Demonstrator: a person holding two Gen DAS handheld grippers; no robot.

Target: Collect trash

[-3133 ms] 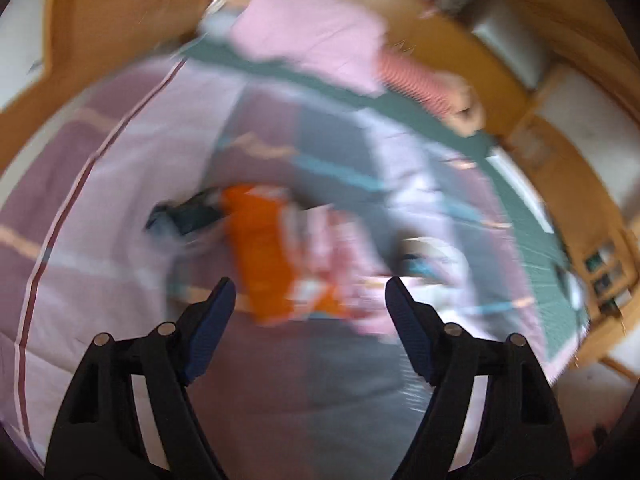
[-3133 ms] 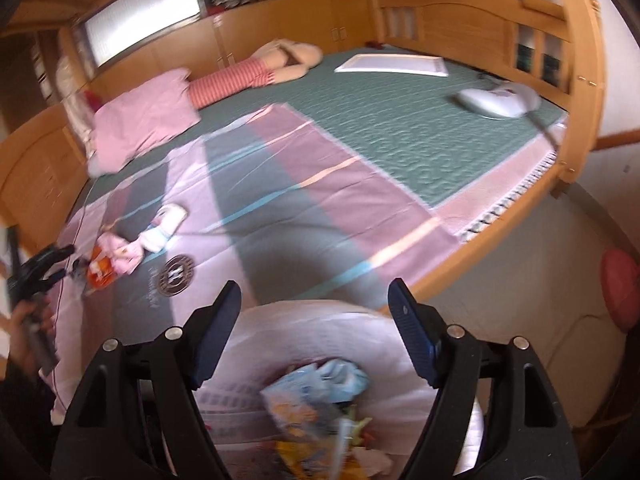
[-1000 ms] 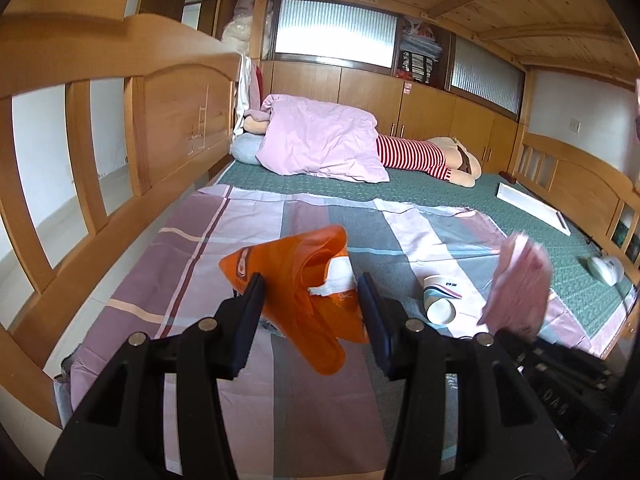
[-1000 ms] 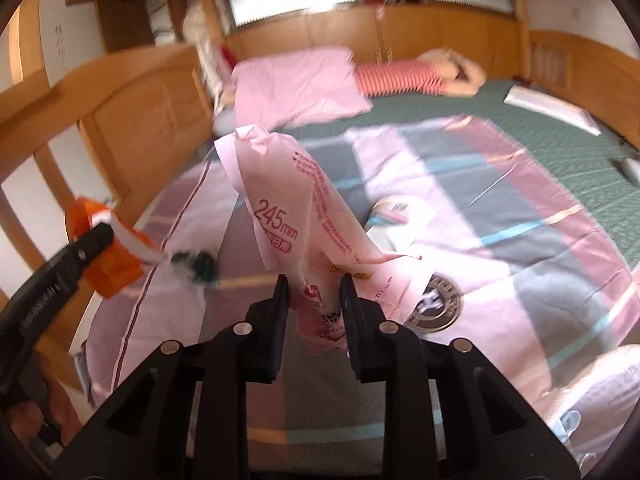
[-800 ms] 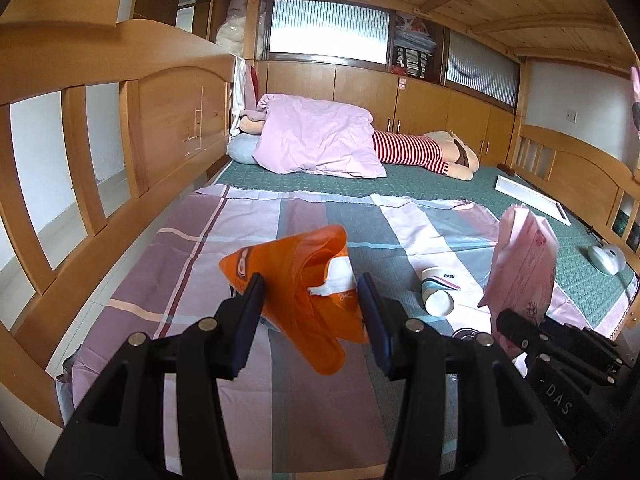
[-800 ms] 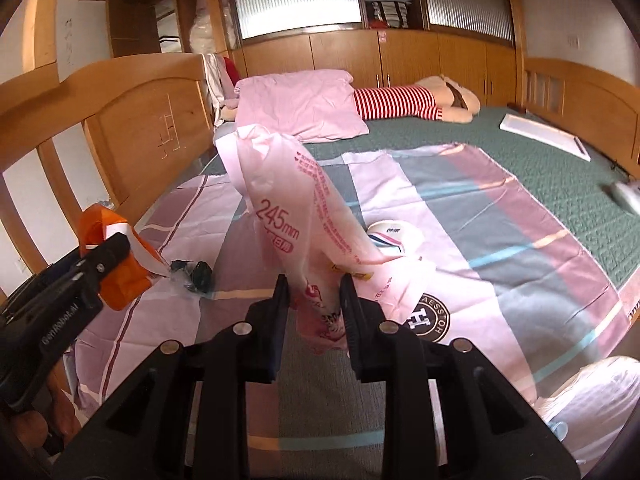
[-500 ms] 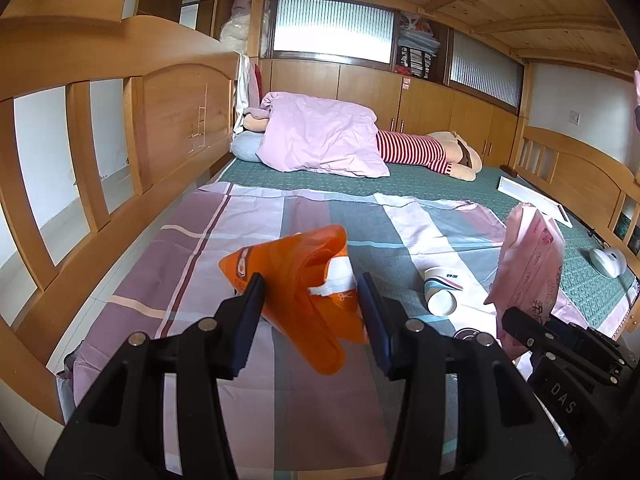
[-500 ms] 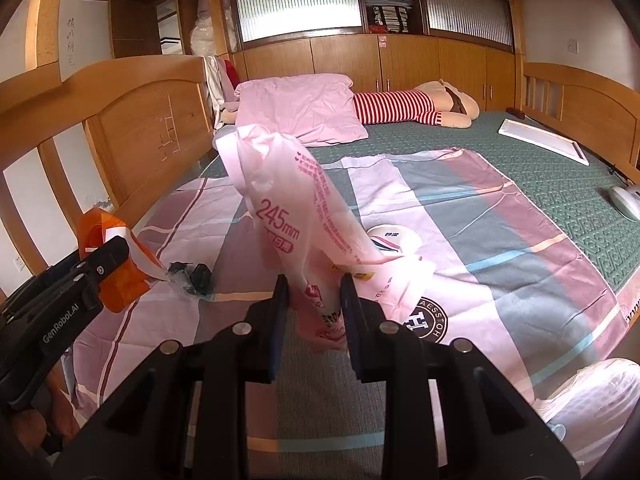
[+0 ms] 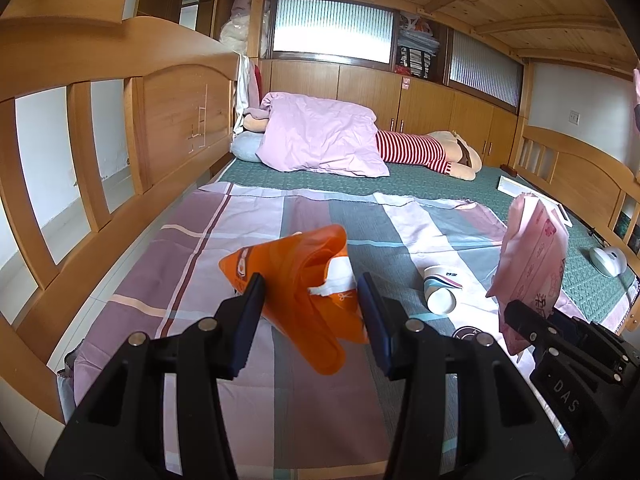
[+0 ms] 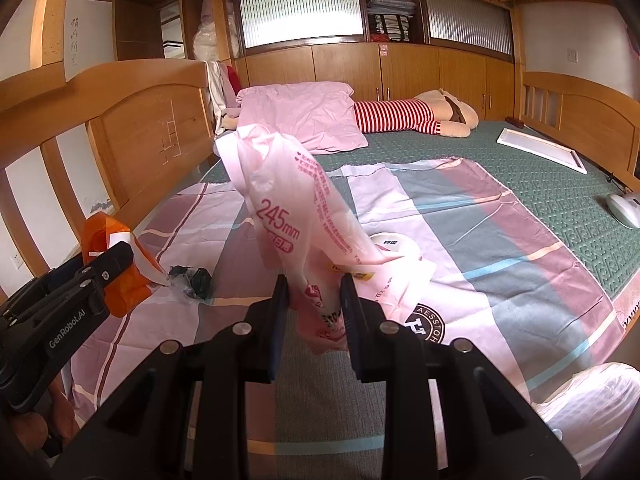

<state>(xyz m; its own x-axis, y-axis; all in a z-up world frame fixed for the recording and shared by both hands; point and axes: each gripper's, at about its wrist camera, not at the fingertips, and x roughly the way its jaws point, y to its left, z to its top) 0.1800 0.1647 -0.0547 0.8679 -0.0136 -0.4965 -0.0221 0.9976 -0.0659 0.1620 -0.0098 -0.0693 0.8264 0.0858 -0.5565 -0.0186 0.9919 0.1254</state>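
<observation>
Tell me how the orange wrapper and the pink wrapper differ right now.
The orange wrapper sits in the left gripper; the pink wrapper sits in the right gripper. The orange wrapper is opaque with a white patch; the pink wrapper is pale, translucent and printed "245mm". The orange wrapper is crumpled short; the pink wrapper stands taller. Both are clamped and lifted off the bedsheet.

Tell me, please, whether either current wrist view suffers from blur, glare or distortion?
Left wrist: sharp, with fisheye bending of the bed rail; the window is bright, not glaring. Right wrist: sharp too, the pink wrapper print legible, corners vignetted.
</observation>
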